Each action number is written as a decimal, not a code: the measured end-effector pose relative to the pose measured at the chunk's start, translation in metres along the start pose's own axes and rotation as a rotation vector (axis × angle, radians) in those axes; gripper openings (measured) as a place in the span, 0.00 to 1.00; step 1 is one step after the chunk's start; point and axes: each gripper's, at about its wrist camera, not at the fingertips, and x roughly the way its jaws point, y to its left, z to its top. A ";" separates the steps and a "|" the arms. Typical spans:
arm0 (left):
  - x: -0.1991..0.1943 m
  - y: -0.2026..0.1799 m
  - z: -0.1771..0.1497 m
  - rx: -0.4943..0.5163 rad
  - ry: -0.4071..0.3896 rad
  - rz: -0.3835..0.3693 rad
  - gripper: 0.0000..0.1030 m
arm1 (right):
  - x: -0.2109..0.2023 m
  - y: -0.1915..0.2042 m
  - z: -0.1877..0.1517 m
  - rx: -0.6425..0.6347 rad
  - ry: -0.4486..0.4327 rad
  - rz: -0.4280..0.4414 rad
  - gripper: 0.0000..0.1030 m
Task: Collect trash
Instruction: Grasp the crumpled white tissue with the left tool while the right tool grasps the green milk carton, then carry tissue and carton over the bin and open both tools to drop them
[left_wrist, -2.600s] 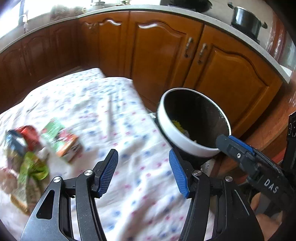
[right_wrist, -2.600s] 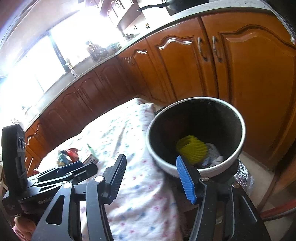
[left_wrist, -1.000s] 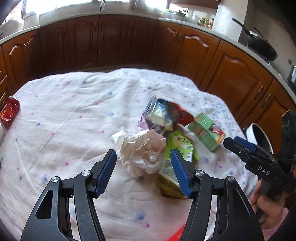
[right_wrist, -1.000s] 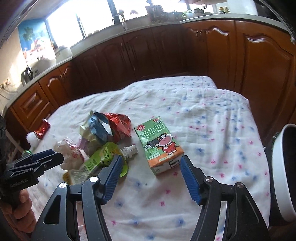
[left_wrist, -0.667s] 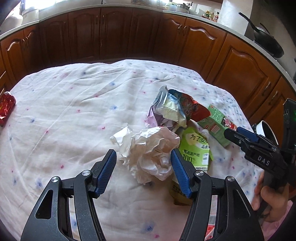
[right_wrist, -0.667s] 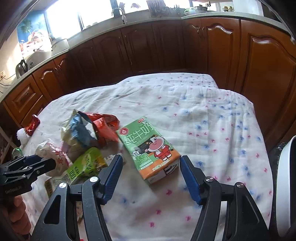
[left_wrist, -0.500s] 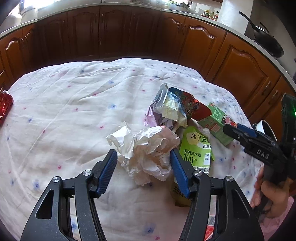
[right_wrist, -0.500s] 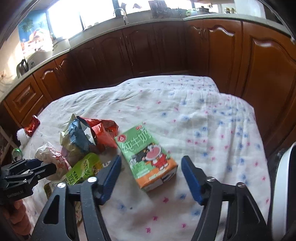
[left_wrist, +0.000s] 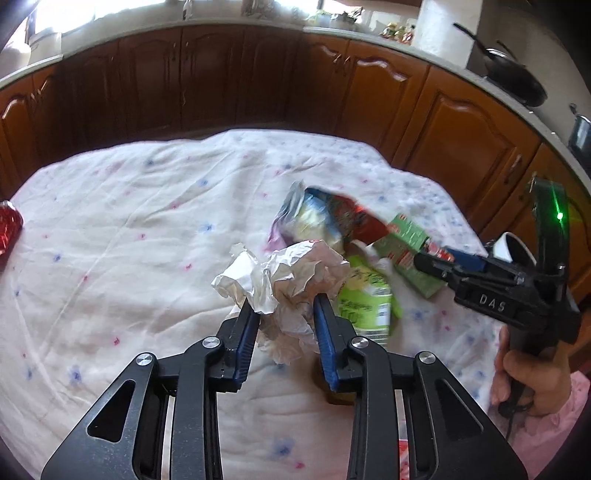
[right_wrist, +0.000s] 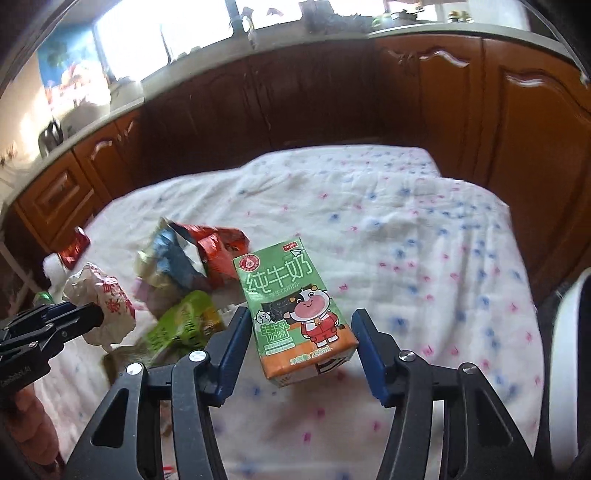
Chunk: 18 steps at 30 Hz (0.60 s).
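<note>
Left gripper (left_wrist: 284, 314) closed on crumpled white paper wad (left_wrist: 291, 280), near middle of cloth-covered worktop (left_wrist: 129, 229); right gripper (right_wrist: 299, 332) wide open, straddling green-and-orange milk carton (right_wrist: 295, 314), no contact yet. Best squeezed across carton's flat sides, then lifted straight. White bin rim (right_wrist: 565, 354) cut off far right; inside hidden.

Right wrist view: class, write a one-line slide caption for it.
Right claw open around a green milk carton lying on the flowered tablecloth, wrappers beside it.
</note>
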 end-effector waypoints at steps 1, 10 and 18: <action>-0.007 -0.004 0.001 0.008 -0.017 -0.009 0.28 | -0.006 0.000 -0.001 0.011 -0.014 0.001 0.55; -0.018 -0.042 0.004 0.072 -0.034 -0.078 0.28 | -0.057 -0.013 -0.026 0.093 -0.104 -0.059 0.55; -0.014 -0.087 0.003 0.122 -0.027 -0.130 0.28 | -0.097 -0.051 -0.055 0.212 -0.163 -0.142 0.55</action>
